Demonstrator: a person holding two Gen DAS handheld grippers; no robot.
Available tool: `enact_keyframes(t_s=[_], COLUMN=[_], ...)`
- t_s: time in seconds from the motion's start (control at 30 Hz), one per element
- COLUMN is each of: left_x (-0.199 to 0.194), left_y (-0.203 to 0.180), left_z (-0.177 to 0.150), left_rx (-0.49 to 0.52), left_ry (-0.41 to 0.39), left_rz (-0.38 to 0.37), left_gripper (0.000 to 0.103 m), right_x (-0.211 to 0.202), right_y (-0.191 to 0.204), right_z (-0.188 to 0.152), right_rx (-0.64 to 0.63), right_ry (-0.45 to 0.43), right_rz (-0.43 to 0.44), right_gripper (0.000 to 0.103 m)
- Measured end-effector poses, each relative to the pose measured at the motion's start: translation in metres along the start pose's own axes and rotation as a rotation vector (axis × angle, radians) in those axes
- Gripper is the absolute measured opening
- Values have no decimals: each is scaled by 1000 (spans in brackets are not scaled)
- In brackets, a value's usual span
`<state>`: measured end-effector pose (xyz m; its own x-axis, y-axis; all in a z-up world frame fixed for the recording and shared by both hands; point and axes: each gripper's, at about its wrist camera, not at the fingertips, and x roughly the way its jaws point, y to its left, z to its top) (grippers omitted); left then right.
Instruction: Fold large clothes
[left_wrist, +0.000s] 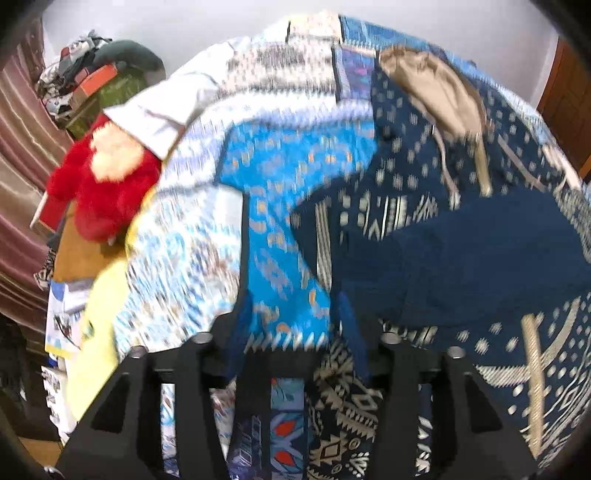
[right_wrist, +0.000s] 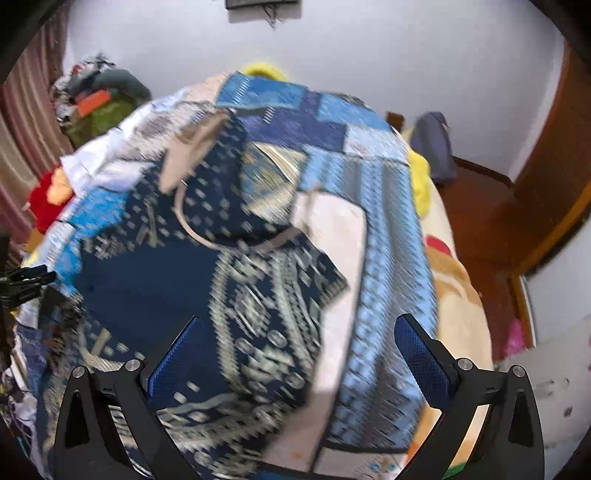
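Note:
A dark navy garment (left_wrist: 461, 251) (right_wrist: 147, 280) with cream geometric print lies spread on the bed, its beige-lined neck (left_wrist: 432, 85) (right_wrist: 192, 155) towards the wall. A bright blue patterned cloth (left_wrist: 288, 177) lies under its left side. My left gripper (left_wrist: 293, 328) hangs over the blue cloth's fringed edge, jaws apart, pads not pressing on anything. My right gripper (right_wrist: 299, 350) stands wide open above the garment's printed right part, with nothing between its fingers (right_wrist: 421, 354). Both views are blurred by motion.
A blue patchwork quilt (left_wrist: 177, 258) (right_wrist: 388, 258) covers the bed. A red plush toy (left_wrist: 99, 192) (right_wrist: 44, 203) sits at its left edge. Boxes and clutter (left_wrist: 107, 85) are piled at the back left by striped curtains (left_wrist: 22, 147). The wooden bed frame (right_wrist: 480, 206) and a door (right_wrist: 546, 166) stand right.

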<state>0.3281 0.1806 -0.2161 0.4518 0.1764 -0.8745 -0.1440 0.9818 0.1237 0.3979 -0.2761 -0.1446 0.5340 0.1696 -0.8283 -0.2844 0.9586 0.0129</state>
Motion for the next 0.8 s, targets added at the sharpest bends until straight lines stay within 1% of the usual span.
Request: enact_keyframes(t_s=[0.03, 0.1, 0.17, 0.23, 0.33, 0.4, 0.5, 0.63, 0.8], left_x=[-4, -11, -18, -20, -14, -4, 9, 43, 96], left_y=[-1, -4, -10, -17, -30, -39, -51, -60, -64], left_z=[10, 25, 46, 66, 96, 115, 135, 160, 183], left_rx=[-3, -5, -7, -12, -12, -5, -3, -19, -72], left_ry=[-19, -50, -83, -108, -124, -126, -126, -103, -49], left_rz=[-10, -39, -68, -93, -137, -145, -147, -149, -153], left_gripper=[62, 65, 71, 83, 84, 84, 84, 84, 84], right_x=[-2, -1, 2, 7, 19, 32, 52, 86, 151], right_y=[5, 14, 21, 27, 36, 43, 53, 65, 70], right_z=[5, 20, 35, 50, 74, 90, 113, 139, 166], right_rx=[-2, -5, -5, -3, -2, 0, 1, 2, 33], right_ry=[-8, -22, -32, -42, -45, -40, -33, -19, 44], right_rz=[11, 34, 50, 60, 88, 103, 118, 139, 137], right_gripper=[103, 103, 103, 103, 103, 103, 103, 103, 103])
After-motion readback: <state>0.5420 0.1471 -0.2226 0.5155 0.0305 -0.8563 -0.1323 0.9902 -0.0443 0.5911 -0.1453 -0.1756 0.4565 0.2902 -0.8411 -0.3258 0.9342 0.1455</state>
